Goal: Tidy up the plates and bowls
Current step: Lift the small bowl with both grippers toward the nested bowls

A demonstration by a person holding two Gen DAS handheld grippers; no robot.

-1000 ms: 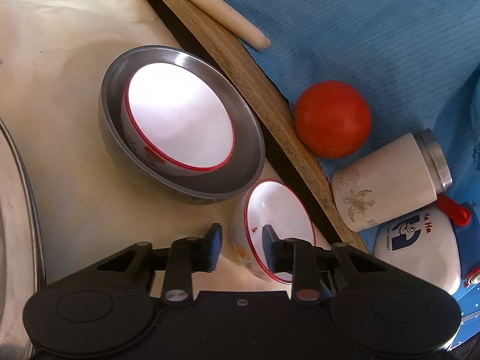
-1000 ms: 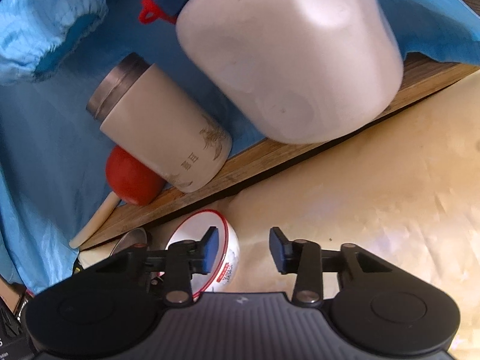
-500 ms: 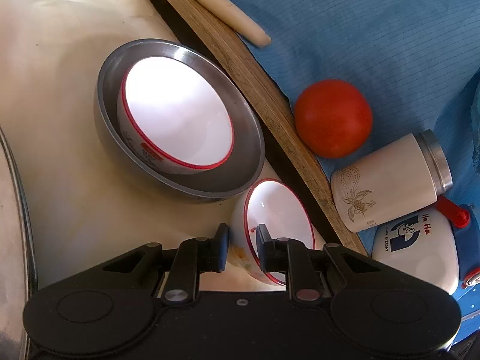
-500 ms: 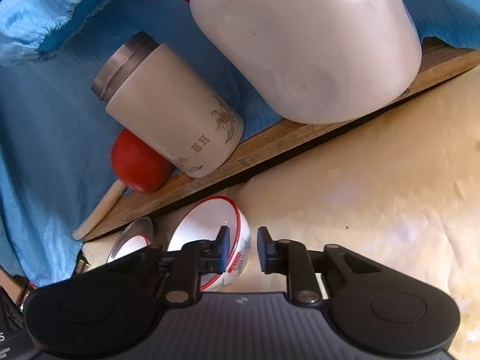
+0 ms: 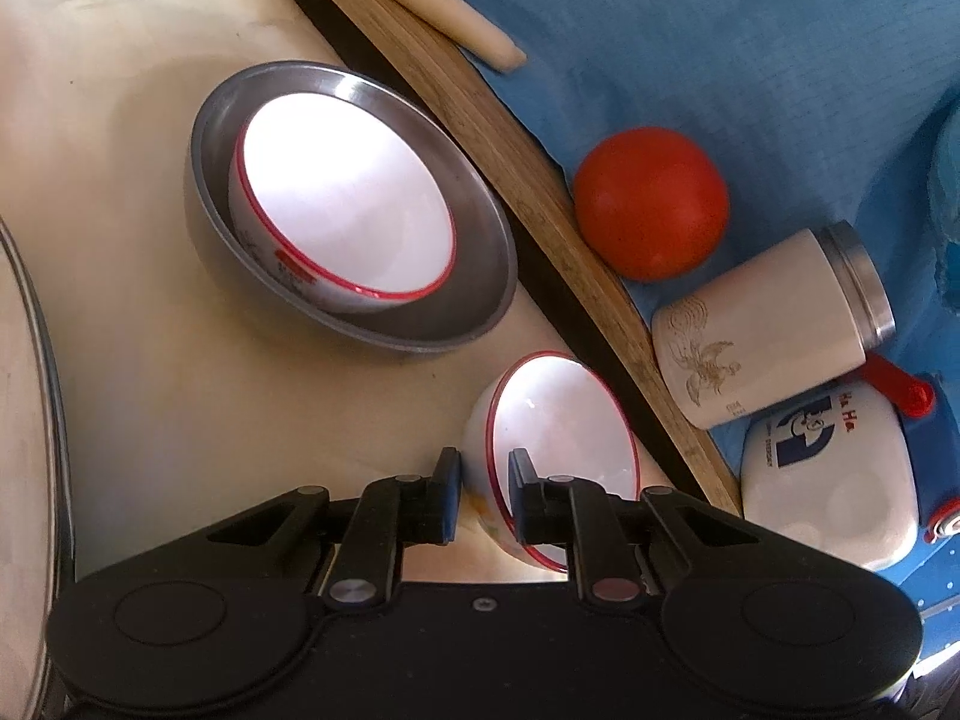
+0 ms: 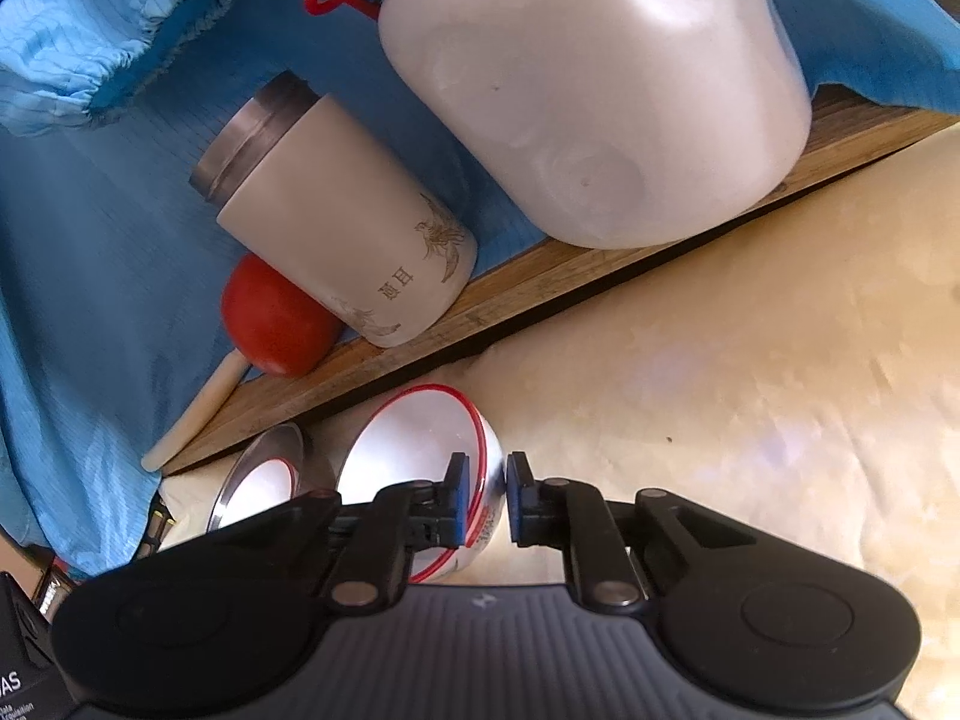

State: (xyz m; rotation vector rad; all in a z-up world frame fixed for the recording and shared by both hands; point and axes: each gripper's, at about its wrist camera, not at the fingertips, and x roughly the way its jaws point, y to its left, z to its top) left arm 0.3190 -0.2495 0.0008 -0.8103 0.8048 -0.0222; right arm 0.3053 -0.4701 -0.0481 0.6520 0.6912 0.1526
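Beside small bowl (image 5: 558, 420): wooden board (image 5: 540, 192), tomato (image 5: 651, 201), canister (image 5: 774, 318).

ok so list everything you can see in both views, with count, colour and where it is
small bowl: one, white with red rim, on the cream cloth beside the wooden board, both grippers on its rim
larger bowl: one, white with red rim, nested inside the steel bowl
steel bowl: one, grey metal, on the cream cloth
wooden board: one, brown, between cream cloth and blue cloth
tomato: one, red, on the blue cloth
canister: one, cream with metal lid, lying on its side
white jug: one, red tab, on the blue cloth
pale stick: one, along the board
left gripper: black, shut on small bowl
right gripper: black, shut on small bowl
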